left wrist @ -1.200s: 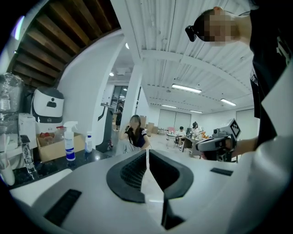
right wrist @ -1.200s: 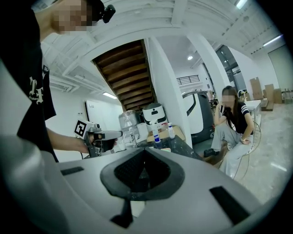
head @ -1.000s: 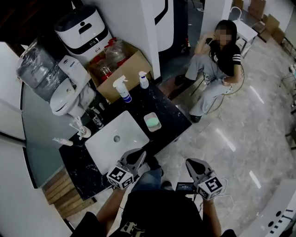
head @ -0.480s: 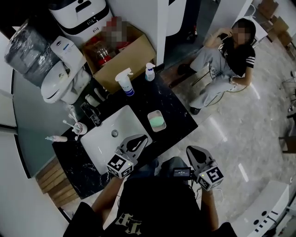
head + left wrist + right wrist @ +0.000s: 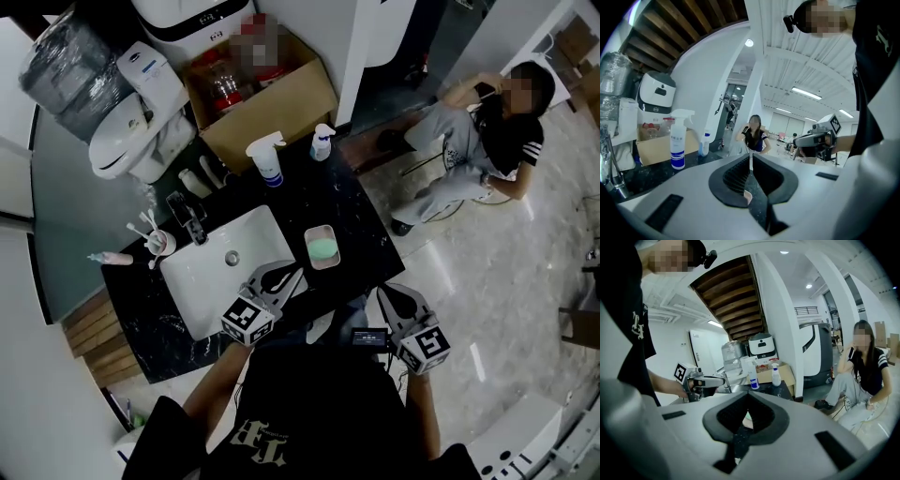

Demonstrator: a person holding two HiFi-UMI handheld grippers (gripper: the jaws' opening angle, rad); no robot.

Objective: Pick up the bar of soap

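Observation:
The green bar of soap [image 5: 323, 249] lies in a pale dish [image 5: 309, 236] on the black counter [image 5: 352, 216], right of the sink. My left gripper [image 5: 294, 274] hovers over the counter's front edge, just short of the dish, its jaws shut with nothing between them. In the left gripper view its tips [image 5: 751, 157] meet. My right gripper [image 5: 384, 294] hangs off the counter's front right corner, over the floor, also shut and empty. In the right gripper view [image 5: 748, 393] a bit of the pale dish [image 5: 747, 420] shows through the gap behind the tips.
A white sink [image 5: 192, 281] with a faucet [image 5: 192, 220] sits left of the dish. A spray bottle [image 5: 268, 161] and a pump bottle [image 5: 322, 142] stand at the counter's back. A cup of toothbrushes [image 5: 161, 244], a toilet [image 5: 127, 145], a cardboard box [image 5: 281, 98] and a seated person [image 5: 492, 141] lie around.
The view has drawn closer over the counter. Both grippers stayed shut and came forward, so the left one now sits just short of the soap dish.

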